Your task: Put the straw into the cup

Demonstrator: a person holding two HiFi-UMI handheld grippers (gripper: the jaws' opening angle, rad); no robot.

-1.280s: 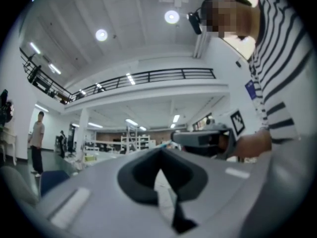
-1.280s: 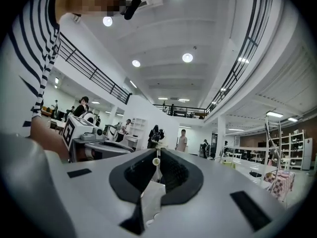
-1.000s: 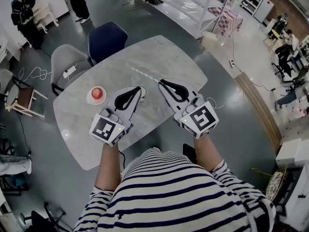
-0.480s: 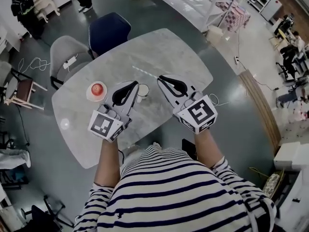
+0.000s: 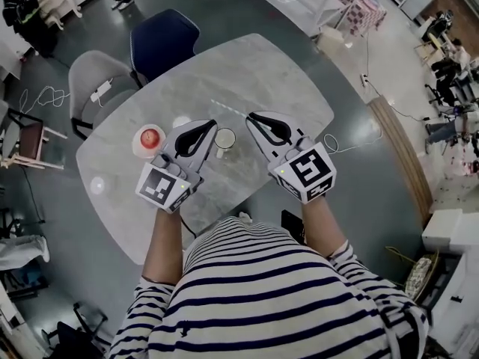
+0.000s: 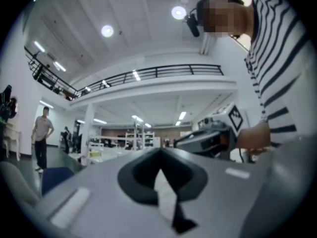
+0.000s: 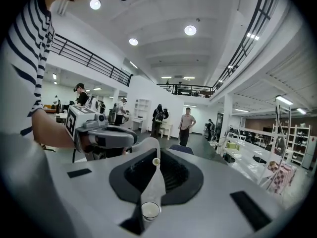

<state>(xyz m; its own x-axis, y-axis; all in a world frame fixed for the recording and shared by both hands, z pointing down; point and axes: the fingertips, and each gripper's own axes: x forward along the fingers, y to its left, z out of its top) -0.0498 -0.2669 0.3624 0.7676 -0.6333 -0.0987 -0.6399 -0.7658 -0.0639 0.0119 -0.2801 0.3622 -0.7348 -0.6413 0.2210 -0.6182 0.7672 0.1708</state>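
A small white cup (image 5: 224,138) stands upright on the marble table (image 5: 254,73), between my two grippers. A thin pale straw (image 5: 227,108) lies flat on the table just beyond the cup. My left gripper (image 5: 212,125) hovers to the left of the cup, shut and holding nothing. My right gripper (image 5: 251,116) hovers to the cup's right, also shut and holding nothing. In the right gripper view the cup (image 7: 150,210) shows low down through the slit between the jaws, and the left gripper (image 7: 106,134) is at the left.
A red object on a white saucer (image 5: 150,139) sits on the table to the left of the left gripper. A blue chair (image 5: 161,45) and a grey chair (image 5: 93,88) stand at the table's far left side. People stand further off in the hall.
The left gripper has shifted left off the cup, which now shows whole between the two grippers. Both grippers stay shut.
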